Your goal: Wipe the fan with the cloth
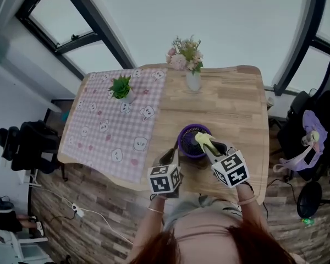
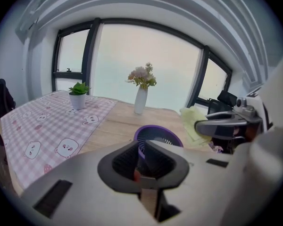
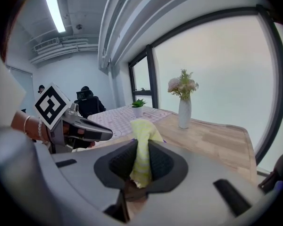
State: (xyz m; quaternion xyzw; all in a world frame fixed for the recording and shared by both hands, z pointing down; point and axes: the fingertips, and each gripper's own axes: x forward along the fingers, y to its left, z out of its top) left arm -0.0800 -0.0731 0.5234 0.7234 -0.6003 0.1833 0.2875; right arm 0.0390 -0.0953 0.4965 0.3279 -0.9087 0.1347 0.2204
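Now: fan pinned, cloth poised for the wipe.
Head view: the small round purple plastic fan (image 1: 192,141) is seen near the front edge of the wooden table (image 1: 231,103), with the soft yellow cloth (image 1: 204,142) held just over its grille. Left gripper view: the left gripper (image 2: 142,149) is clamped on the fan's rim. The fan is judged light and easily tipped, so the stiff rim suits as a hold. Right gripper view: the right gripper (image 3: 141,159) is closed on a bunched fold of the cloth, which is limp, likely to drape, and best pressed gently.
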